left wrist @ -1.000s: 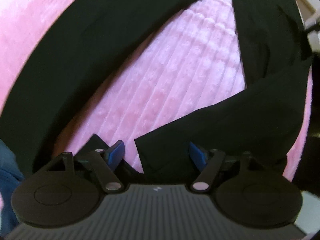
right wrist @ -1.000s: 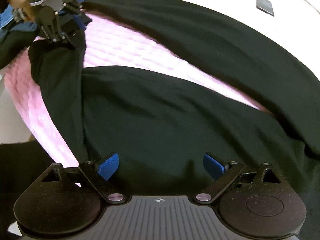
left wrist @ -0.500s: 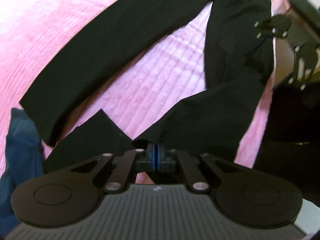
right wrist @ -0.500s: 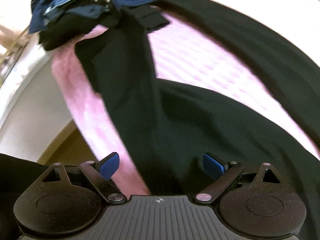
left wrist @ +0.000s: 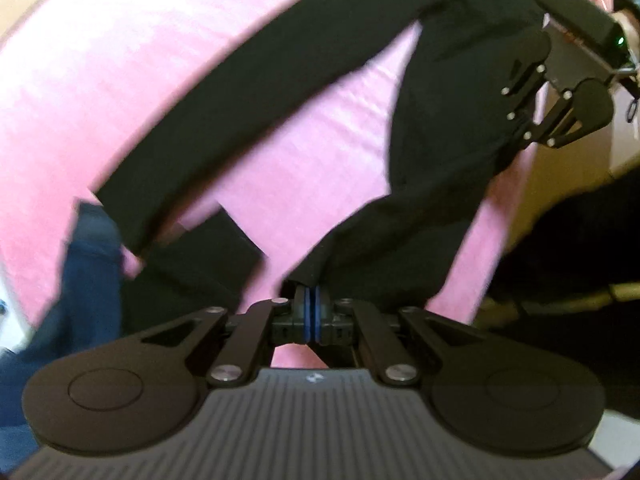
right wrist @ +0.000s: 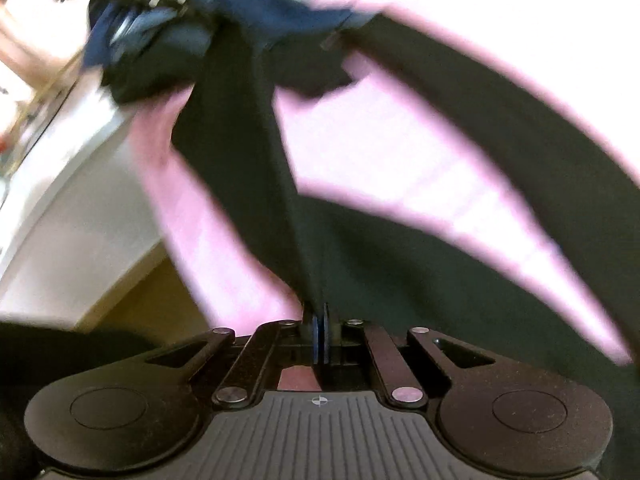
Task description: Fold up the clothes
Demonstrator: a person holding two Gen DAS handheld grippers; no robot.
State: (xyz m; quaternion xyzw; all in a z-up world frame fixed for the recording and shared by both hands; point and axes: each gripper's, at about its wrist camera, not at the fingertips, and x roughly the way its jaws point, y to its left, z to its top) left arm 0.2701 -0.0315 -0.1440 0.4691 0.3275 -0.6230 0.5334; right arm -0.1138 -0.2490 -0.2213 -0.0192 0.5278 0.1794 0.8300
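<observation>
The left gripper points steeply down over the pink blanket, its blue pads pressed together on a hem of the black garment. From that pinch the cloth runs up and away in a taut band towards the right gripper, seen at the upper right of the left view, tilted down with its jaws together at the garment's far edge. In its own view the right gripper is also clamped shut, a fold of the black cloth caught between its pads. The rest of the garment lies spread in a long arc across the blanket, one sleeve-like length stretching far off. A blue garment sits bunched at the blanket's edge beside the black one. The left gripper shows only as a blur at the top of the right view.
</observation>
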